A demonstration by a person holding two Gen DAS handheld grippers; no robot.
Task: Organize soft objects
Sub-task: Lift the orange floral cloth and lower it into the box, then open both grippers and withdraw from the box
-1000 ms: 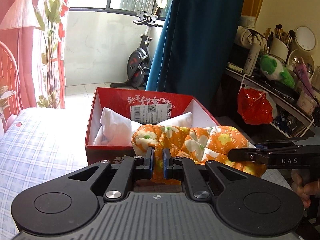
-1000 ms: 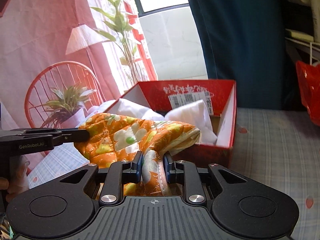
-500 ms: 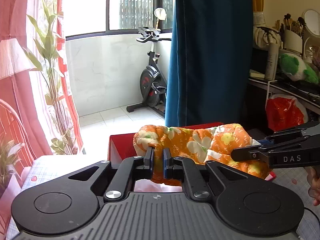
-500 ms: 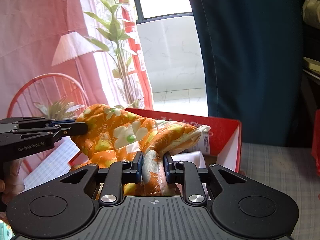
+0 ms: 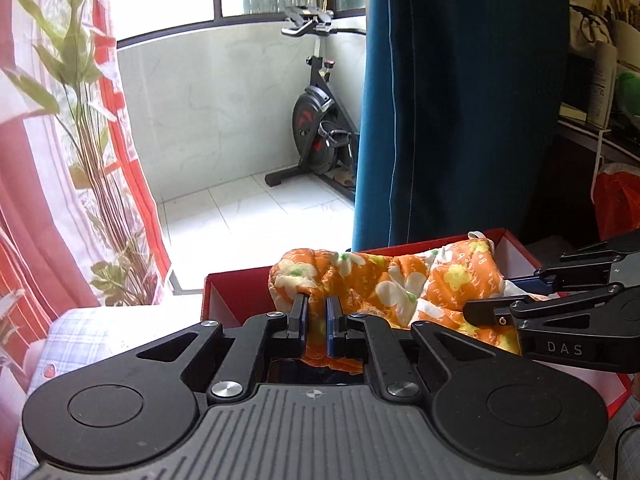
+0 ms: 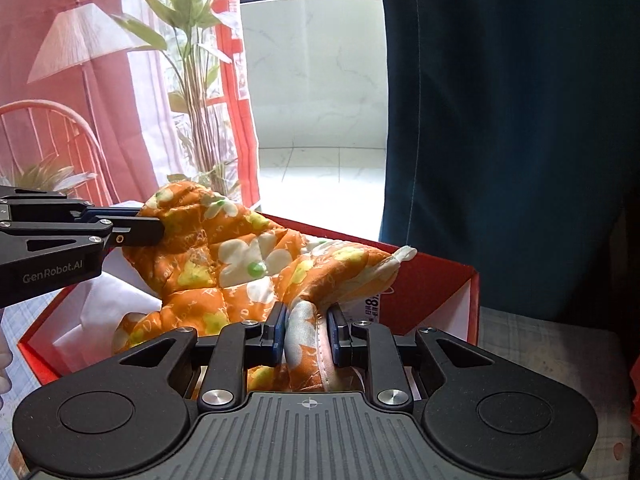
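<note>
Orange floral quilted cloth (image 5: 404,280) hangs bunched between the two grippers, suspended above the open red cardboard box (image 5: 236,288). Left gripper (image 5: 317,314) is clamped tight on one thin fold at the cloth's left end, with its blue pads (image 5: 330,322) pressed against the fabric from both sides. Right gripper (image 6: 307,330) is clamped on a thicker roll of the same cloth at its right end, near a white hem loop (image 6: 404,254) that sticks out to the right. In the left wrist view the right gripper enters from the right edge, its fingers buried in the fabric; in the right wrist view the left gripper enters from the left edge in the same way. White fabric (image 6: 104,300) lies inside the box under the cloth, and a printed label (image 6: 374,306) shows on the far inner wall. The box rests on a pale checked surface (image 5: 80,340). Behind it hang a dark blue curtain (image 5: 460,100) to the right and a red printed curtain (image 6: 80,80) to the left, with an exercise bike (image 5: 320,120) standing far back on the tiled balcony.
</note>
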